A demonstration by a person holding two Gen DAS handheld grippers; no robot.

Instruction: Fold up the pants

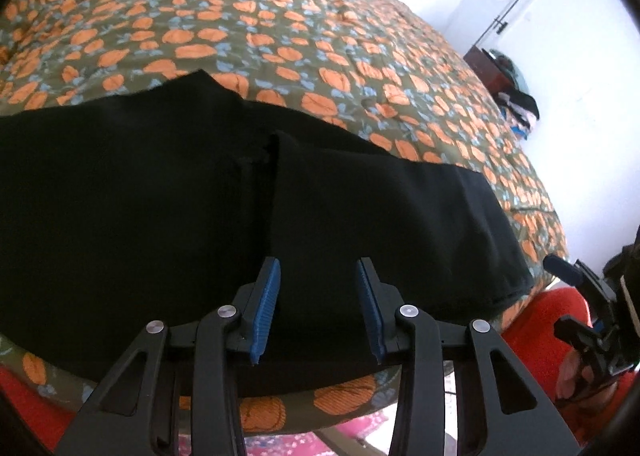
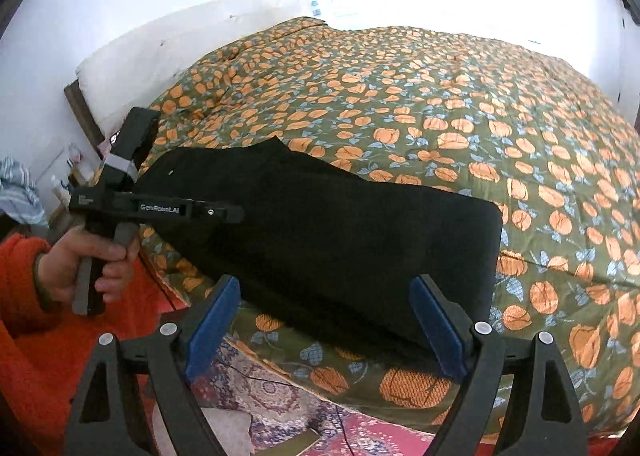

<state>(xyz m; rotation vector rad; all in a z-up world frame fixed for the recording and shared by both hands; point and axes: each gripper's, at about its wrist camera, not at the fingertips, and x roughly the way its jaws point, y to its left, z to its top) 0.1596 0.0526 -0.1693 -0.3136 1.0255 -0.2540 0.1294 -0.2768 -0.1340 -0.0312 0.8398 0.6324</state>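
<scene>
Black pants lay across the near edge of the bed, filling the centre and left of the left-wrist frame, w/ one layer already lapped over another along a vertical seam mid-frame. They sat close to the edge prob. so I could reach them w/o leaning over the pumpkin-print quilt.

My left gripper hung low over the near hem, bottom centre of its frame, jaws parted to a middling gap, nothing between the blue pads. It looked lined up to pinch that hem, but the pads weren't on the cloth as far as I could tell.

My right gripper sat further back, bottom centre of its own frame, jaws spread wide & empty, aimed at the squared-off right end of the pants. The wide gap suited taking a thick doubled edge. From there the left gripper showed at mid-left, held in my left hand, orange sleeve below it.

Judging by the neat oblong, a fold or so was done, at least one more to go.
</scene>
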